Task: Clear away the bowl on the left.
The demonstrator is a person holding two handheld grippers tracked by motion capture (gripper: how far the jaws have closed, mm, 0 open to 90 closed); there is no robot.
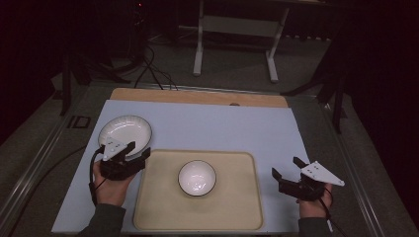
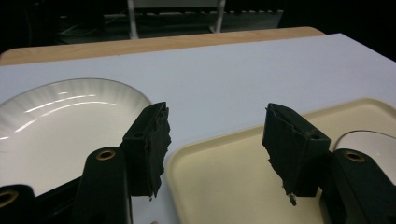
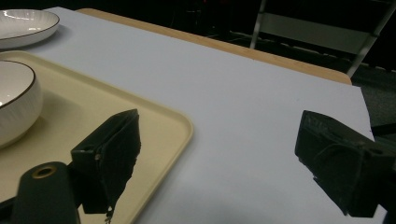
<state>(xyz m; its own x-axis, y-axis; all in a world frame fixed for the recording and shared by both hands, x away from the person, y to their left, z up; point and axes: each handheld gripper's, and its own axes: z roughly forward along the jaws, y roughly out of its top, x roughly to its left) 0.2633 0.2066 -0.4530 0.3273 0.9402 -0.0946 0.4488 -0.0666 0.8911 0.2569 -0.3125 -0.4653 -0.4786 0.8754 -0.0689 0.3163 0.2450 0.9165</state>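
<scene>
Two grippers hover wide open and empty: the left gripper [image 1: 137, 150] straddles the near-left corner of the tray [image 1: 237, 207], the right gripper [image 1: 288, 167] just beyond its right edge. Between them sits the bowl [image 1: 197, 177]; farther left, the plate [image 1: 125, 131] rests on the surface [image 1: 222, 126].

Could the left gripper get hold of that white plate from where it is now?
Probably yes: the left gripper is open, right beside the plate, and nothing lies between them.

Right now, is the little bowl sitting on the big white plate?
No, the little bowl sits in the middle of the beige tray, while the white plate lies apart on the table.
</scene>
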